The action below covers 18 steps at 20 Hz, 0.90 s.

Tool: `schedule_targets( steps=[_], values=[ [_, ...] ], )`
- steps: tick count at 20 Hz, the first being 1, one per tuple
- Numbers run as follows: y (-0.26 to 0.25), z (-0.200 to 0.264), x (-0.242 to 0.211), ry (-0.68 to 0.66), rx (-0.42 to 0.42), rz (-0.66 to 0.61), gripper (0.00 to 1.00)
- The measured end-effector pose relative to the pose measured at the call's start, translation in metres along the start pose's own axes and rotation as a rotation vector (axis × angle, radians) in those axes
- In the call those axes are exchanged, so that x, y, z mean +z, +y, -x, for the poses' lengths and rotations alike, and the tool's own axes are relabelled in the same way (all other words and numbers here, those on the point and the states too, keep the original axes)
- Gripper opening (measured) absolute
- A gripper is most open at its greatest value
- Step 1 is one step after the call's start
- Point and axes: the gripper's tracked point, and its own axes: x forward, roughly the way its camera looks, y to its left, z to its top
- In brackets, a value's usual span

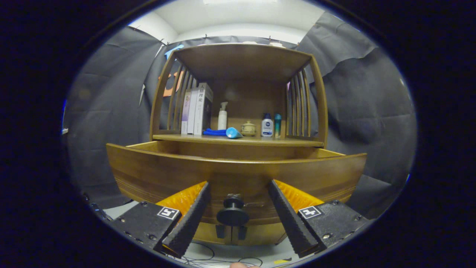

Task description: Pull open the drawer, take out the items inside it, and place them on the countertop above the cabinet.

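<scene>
drawer knob [232,214] between spread tool [238,193] fingers

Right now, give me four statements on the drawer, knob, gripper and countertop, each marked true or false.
1. The drawer is pulled out. True.
2. The gripper is shut on the knob. False: its fingers stand open, the knob between them, untouched.
3. Books stand on the countertop. True.
4. The white pump bottle lies inside the drawer. False: it stands upright on the countertop, beside the books.
</scene>
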Motion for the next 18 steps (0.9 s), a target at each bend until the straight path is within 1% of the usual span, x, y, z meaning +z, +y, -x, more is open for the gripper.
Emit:
schedule_targets(
  steps=[4,11,18],
  values=[
    [0.002,-0.027,0.004,0.045,0.000,-0.011,1.00],
    [0.003,-0.079,0.006,0.075,-0.005,-0.027,1.00],
    [0.004,-0.125,0.010,0.153,-0.010,-0.045,1.00]
  ],
)
